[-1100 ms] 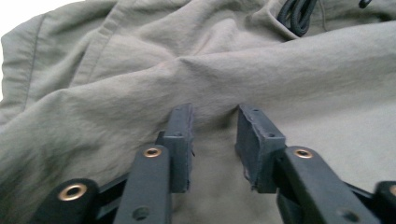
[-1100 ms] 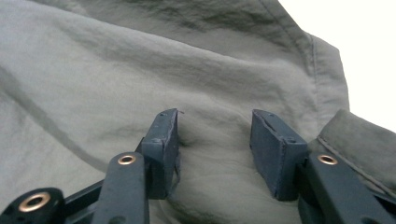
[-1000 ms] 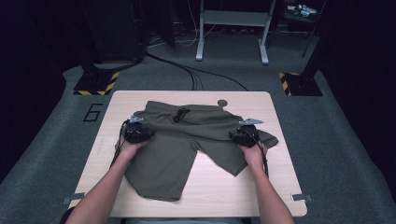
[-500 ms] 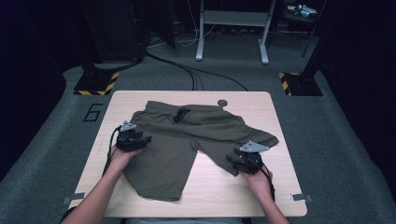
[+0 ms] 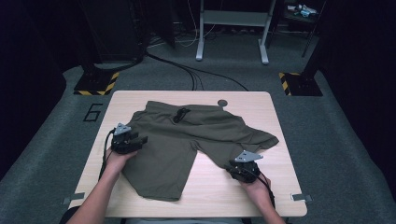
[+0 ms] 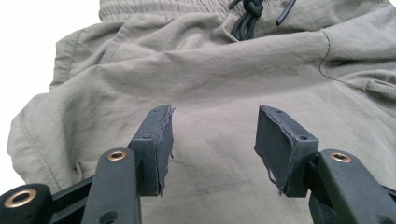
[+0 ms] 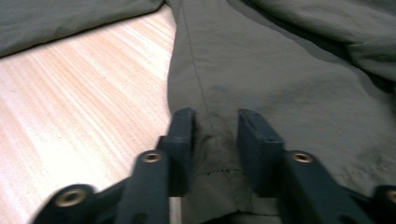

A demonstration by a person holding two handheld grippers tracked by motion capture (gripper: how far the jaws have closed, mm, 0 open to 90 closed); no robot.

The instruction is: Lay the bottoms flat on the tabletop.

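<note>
Olive-green shorts (image 5: pixel 187 140) lie flat on the light wooden table (image 5: pixel 243 196), waistband and black drawstring (image 5: pixel 180 113) at the far side. My left gripper (image 5: pixel 140 140) rests at the shorts' left edge. Its jaws have just opened and stand wide over the fabric (image 6: pixel 210 70) with nothing pinched, as the left gripper (image 6: pixel 212 135) view shows. My right gripper (image 5: pixel 232 165) is at the hem of the right leg. In the right gripper (image 7: pixel 215 123) view its jaws have just been closing, with the hem seam (image 7: pixel 212 154) between them and a gap still showing.
A small grey disc (image 5: pixel 222 102) sits on the table's far edge. Bare wood (image 7: pixel 84 93) lies between the two legs and along the near edge. On the floor beyond are cables (image 5: pixel 196 74), a metal stand (image 5: pixel 231 28) and hazard-striped bases (image 5: pixel 95 86).
My right hand has slid toward the table's near edge, down the right leg to its hem. My left hand has shifted slightly left and nearer, to the shorts' left edge.
</note>
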